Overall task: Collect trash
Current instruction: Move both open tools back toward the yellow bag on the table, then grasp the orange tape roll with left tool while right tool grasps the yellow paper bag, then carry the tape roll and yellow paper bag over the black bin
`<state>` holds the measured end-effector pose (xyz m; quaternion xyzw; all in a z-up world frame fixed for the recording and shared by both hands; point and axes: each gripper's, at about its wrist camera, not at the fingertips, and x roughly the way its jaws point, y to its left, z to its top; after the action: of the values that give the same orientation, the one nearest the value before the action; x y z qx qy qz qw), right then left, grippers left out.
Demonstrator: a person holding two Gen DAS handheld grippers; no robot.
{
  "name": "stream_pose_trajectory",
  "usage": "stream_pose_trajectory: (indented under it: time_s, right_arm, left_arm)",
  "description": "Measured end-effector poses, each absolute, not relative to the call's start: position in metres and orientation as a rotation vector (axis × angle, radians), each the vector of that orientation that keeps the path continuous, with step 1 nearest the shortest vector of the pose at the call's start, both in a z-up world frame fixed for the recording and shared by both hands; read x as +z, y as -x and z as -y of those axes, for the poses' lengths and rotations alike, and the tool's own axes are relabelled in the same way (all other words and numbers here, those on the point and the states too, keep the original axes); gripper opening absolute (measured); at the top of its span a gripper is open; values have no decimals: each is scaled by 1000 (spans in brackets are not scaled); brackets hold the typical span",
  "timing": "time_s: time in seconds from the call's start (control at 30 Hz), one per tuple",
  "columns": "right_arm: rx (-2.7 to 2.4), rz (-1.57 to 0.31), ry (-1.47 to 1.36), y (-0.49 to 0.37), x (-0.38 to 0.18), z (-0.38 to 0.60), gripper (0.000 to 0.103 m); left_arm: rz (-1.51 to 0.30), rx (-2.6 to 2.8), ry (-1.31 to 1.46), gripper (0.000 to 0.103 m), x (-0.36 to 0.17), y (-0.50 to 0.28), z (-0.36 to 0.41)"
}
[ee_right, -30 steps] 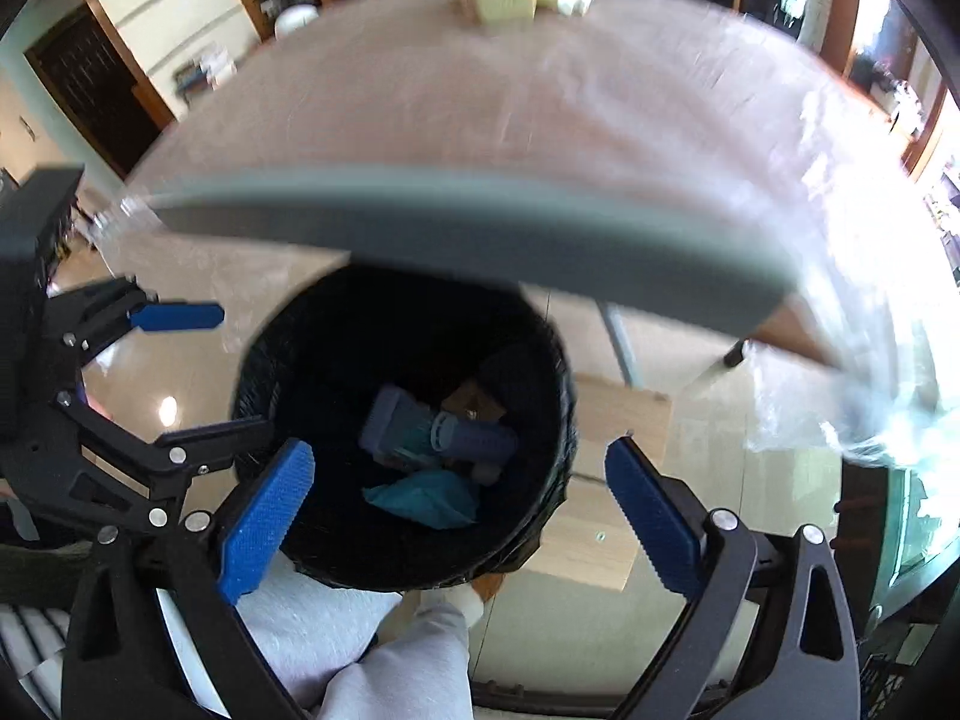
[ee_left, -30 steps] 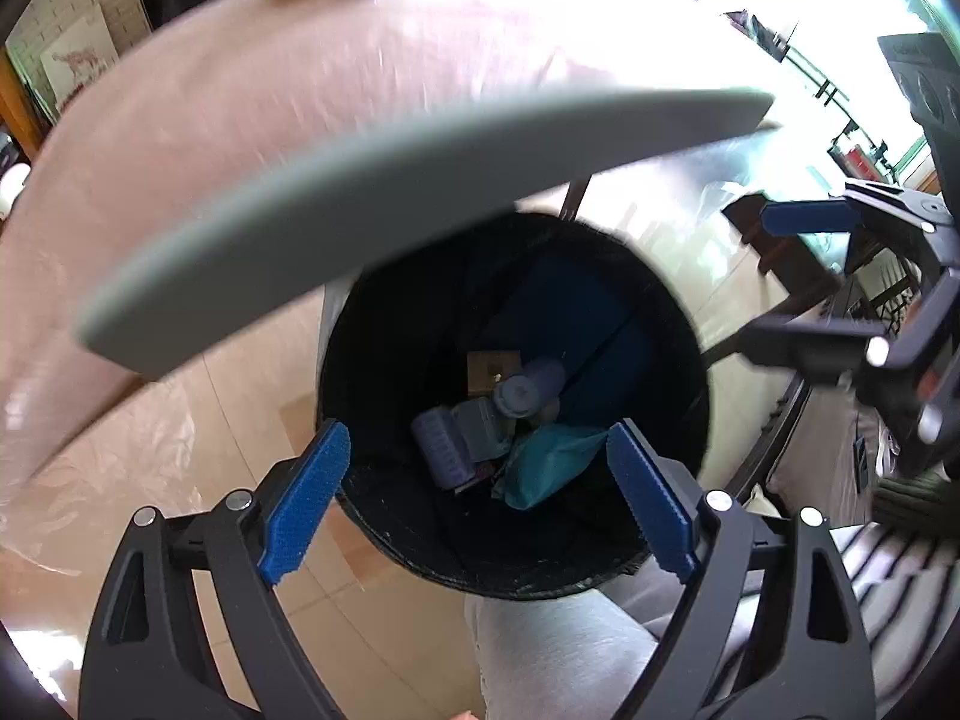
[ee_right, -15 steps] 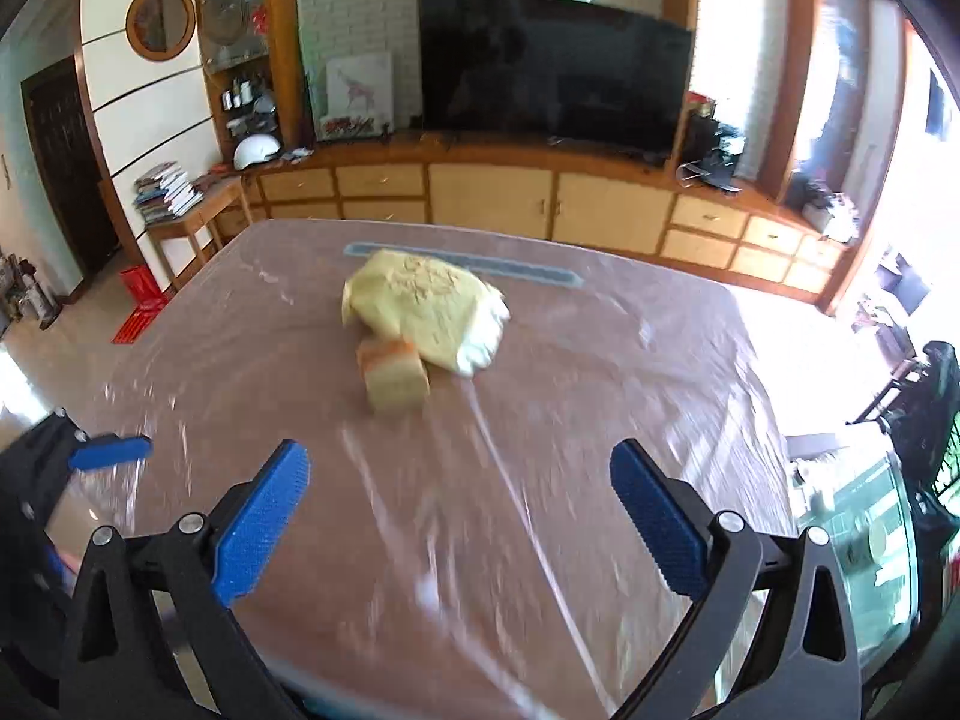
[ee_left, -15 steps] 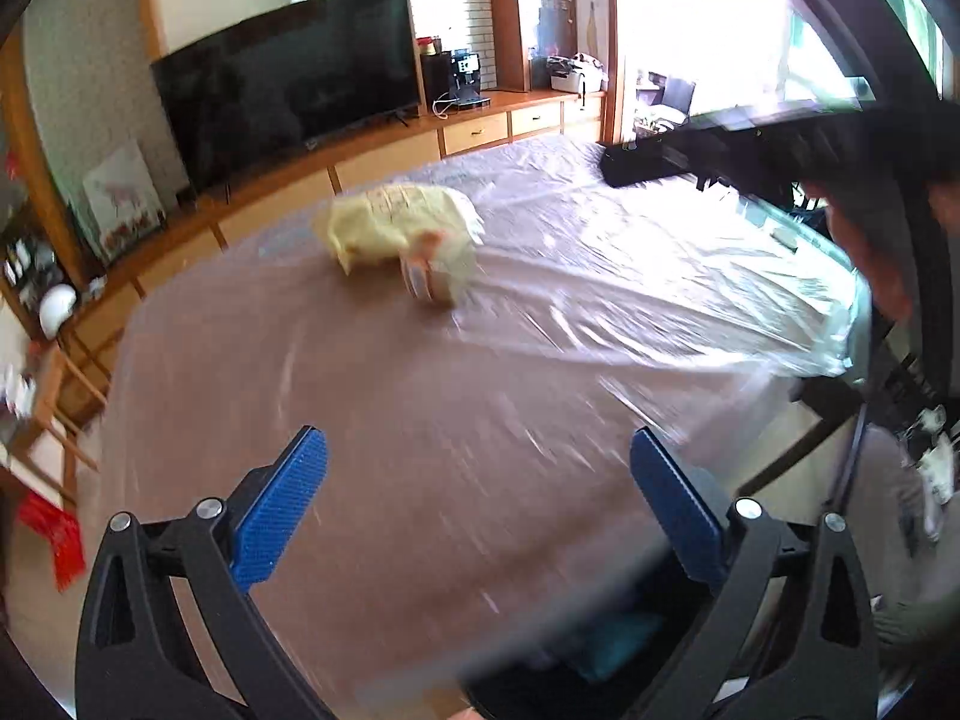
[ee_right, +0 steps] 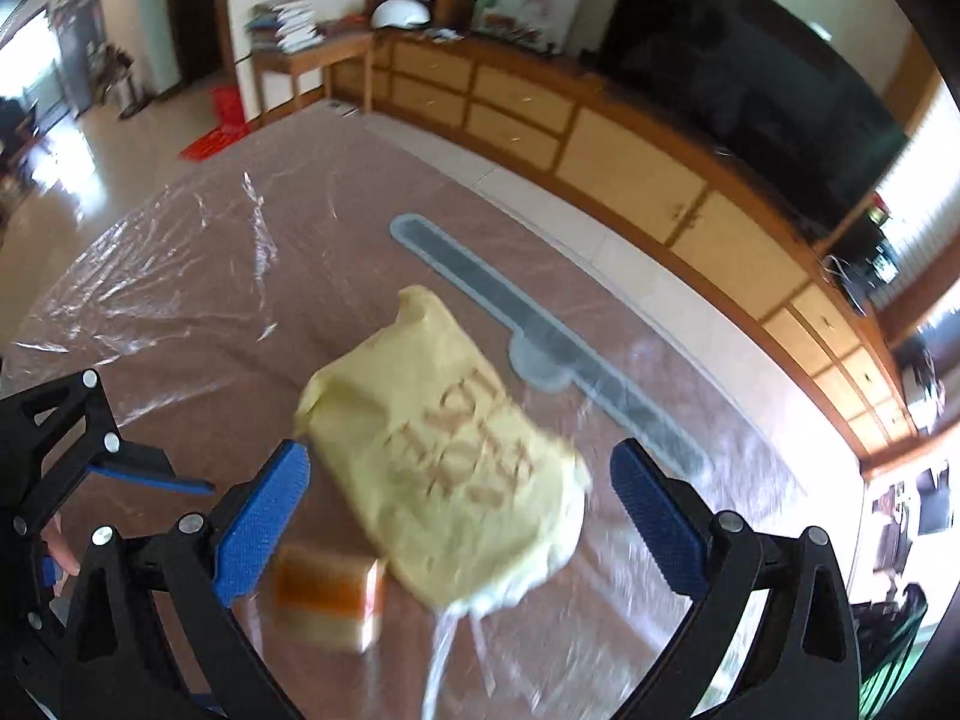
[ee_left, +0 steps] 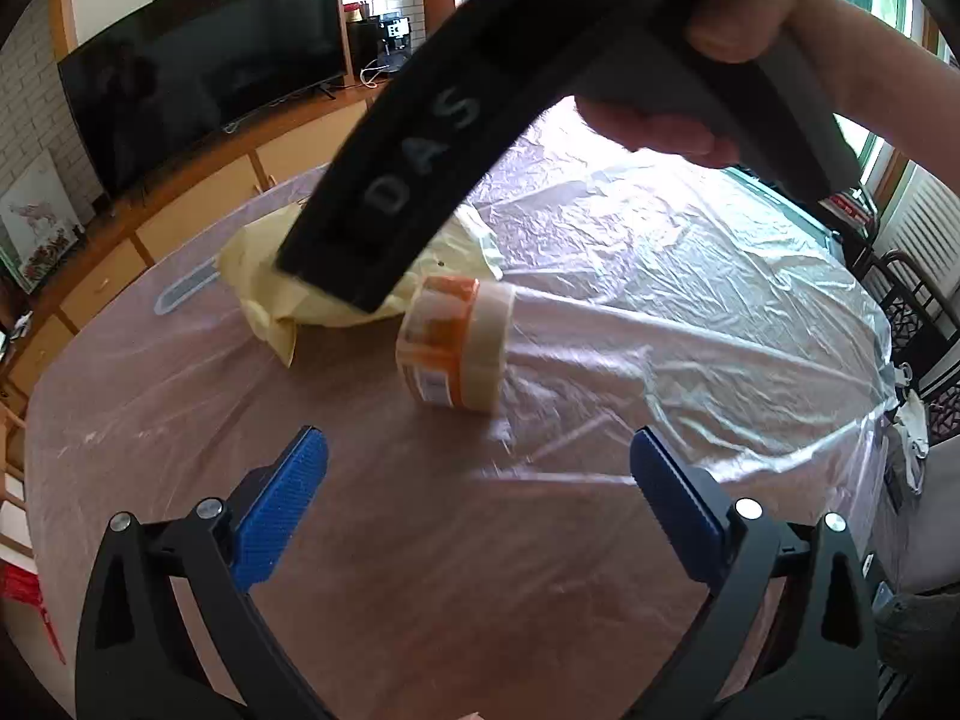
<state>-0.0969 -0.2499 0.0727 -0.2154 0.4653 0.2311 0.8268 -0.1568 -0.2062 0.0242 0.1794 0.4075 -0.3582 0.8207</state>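
My left tool (ee_left: 477, 501) hangs wide open and empty above the table (ee_left: 420, 570), the orange-and-cream tub (ee_left: 456, 348) lying just ahead. My right tool (ee_right: 459, 507), also spread wide and empty, straddles the yellow bag (ee_right: 444, 468), which lies beside that tub on the plastic-covered top.

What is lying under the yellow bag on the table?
The yellow bag lies on the clear plastic sheet covering the table. The orange tub sits beside it. Anything beneath or inside the bag is hidden.
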Motion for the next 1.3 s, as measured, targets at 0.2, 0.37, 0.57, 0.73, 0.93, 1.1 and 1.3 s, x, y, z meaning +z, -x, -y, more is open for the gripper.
stream_pose_trajectory:
  time_s: [0.2,0.37,0.57,0.73,0.93,1.1,1.3]
  right_arm:
    - [617,-1092,447,67,51,243,97]
    - [701,-1132,396,64,45,243,83]
    - [715,-1164,257,55,51,258,60]
    - [674,-1146,173,59,48,272,65]
    - [678,-1114,178,60,49,278,55]
    - [653,-1106,70,61,53,290,52]
    - [591,-1067,-120,74,58,319,51]
  left_arm:
    - [-879,-799,-324,99,18,132,212]
    - [-882,-831,-368,73,14,129,221]
    - [-889,-839,-393,40,10,127,229]
    - [-881,-828,-356,38,14,125,225]
    - [-872,-816,-313,37,23,137,211]
    - [-871,-793,-288,37,32,149,193]
    - [-887,-753,-232,37,40,153,162]
